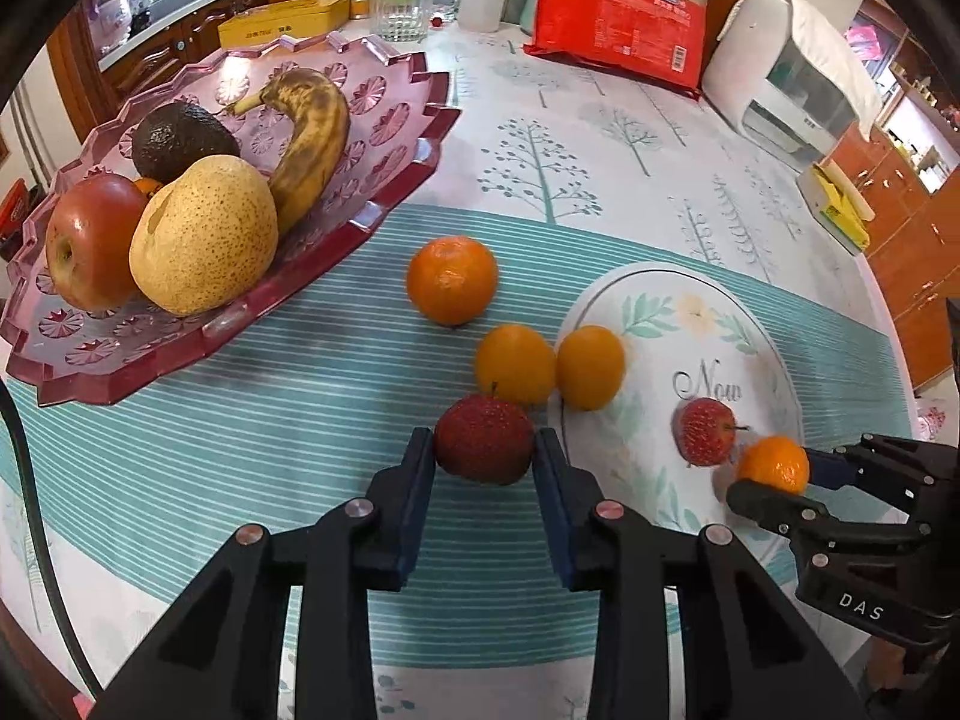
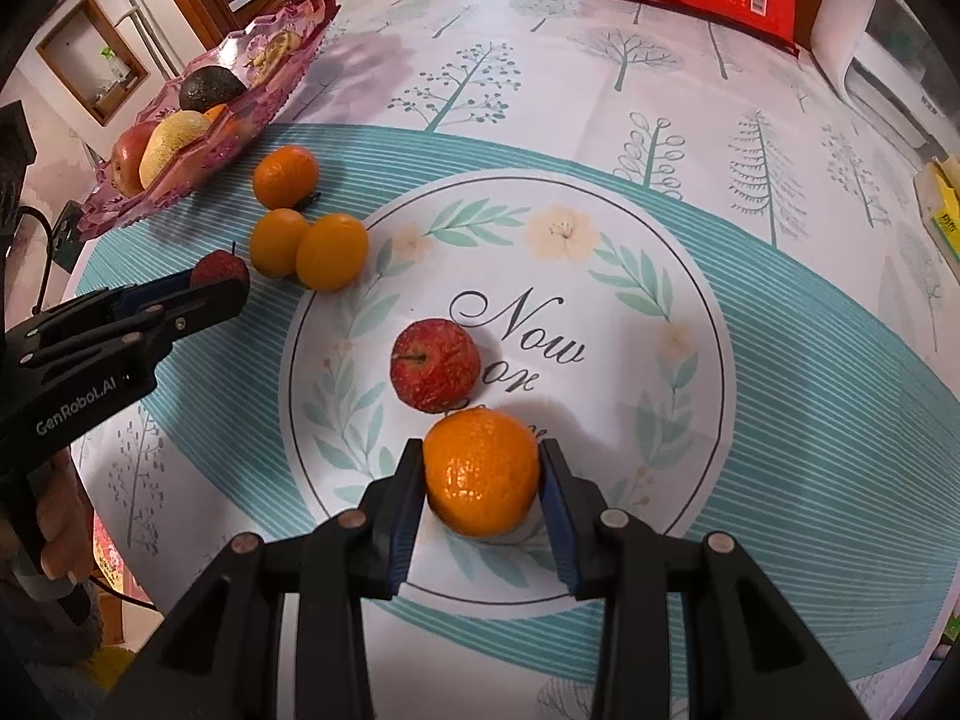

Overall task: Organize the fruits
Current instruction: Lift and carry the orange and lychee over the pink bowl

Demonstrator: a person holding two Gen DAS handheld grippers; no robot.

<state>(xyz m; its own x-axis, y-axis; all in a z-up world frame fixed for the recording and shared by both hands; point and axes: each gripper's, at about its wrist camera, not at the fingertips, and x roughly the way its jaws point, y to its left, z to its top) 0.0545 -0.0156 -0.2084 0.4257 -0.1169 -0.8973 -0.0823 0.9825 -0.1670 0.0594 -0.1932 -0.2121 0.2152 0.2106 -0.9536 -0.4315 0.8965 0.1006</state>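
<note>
Two black tools clamp round fruit: bumpy red hawthorn (image 1: 483,447), dimpled mandarin (image 2: 480,471).

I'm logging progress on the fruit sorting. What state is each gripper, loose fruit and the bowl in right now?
Left gripper: shut on the dark red fruit.
Right gripper: shut on a mandarin.
Small red apple: loose on the tablecloth, ungripped.
Larger mandarin: loose beside the bowl.
Two yellow-orange fruits: loose, touching each other.
Pink bowl: holds the big apple, pear, banana, avocado.
</note>
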